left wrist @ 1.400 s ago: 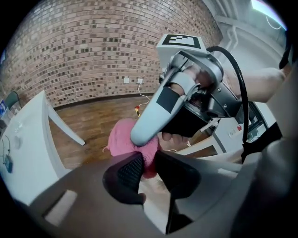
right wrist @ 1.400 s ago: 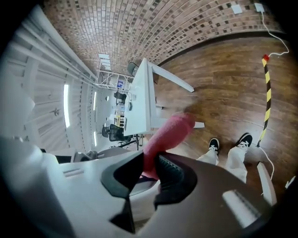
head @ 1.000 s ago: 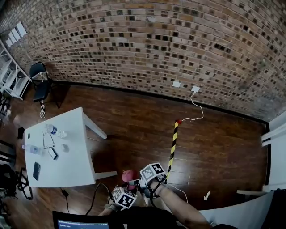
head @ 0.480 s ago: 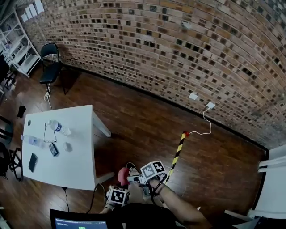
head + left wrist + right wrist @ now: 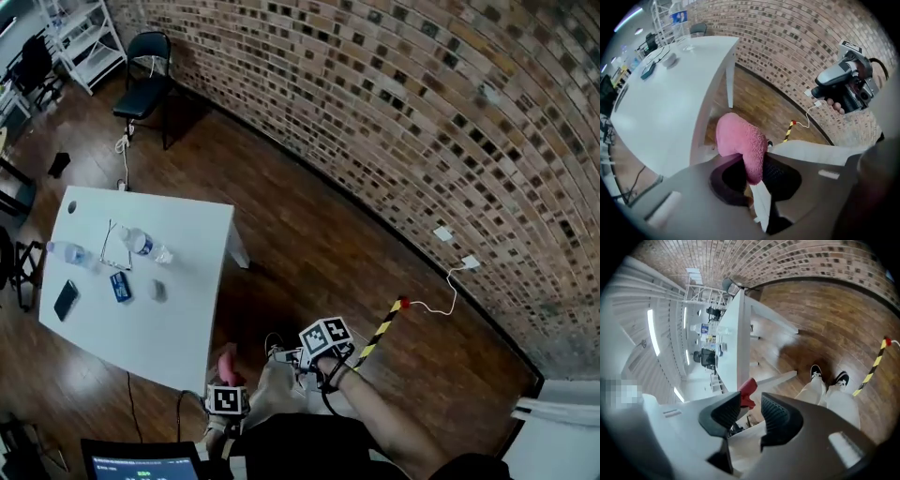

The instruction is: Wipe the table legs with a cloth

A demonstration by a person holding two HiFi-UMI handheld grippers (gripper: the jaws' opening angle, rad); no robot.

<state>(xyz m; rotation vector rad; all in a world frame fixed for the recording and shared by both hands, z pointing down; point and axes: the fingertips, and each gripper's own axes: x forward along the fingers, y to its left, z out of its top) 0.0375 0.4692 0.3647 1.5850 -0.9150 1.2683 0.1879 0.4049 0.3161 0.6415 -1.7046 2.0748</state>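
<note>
Left gripper [image 5: 752, 182] is clamped on a pink cloth [image 5: 740, 143], its pads pressing the cloth's near end. The cloth is a thick folded wad. Its long axis runs from the jaws up and away toward the table [image 5: 670, 103], and its rounded free end bulges to the left. From the head view the gripper points steeply down at the floor [image 5: 309, 244], and the cloth shows as a pink tip just beside the table's near right corner. The near right leg [image 5: 698, 140] stands directly behind the cloth in the left gripper view; whether the two touch cannot be told. The far right leg [image 5: 730, 82] is well apart from it.

The right gripper [image 5: 745, 409] has just opened its jaws. They stand wide apart with nothing between them; the cloth only shows beyond the gap, in front of the near leg. This gripper sits to the right of the left one, aimed toward the table's right edge.

On the tabletop lie bottles [image 5: 141, 242] and a phone [image 5: 67, 299]. A striped bar [image 5: 380, 330] lies on the floor to the right, near the brick wall [image 5: 422, 122].
</note>
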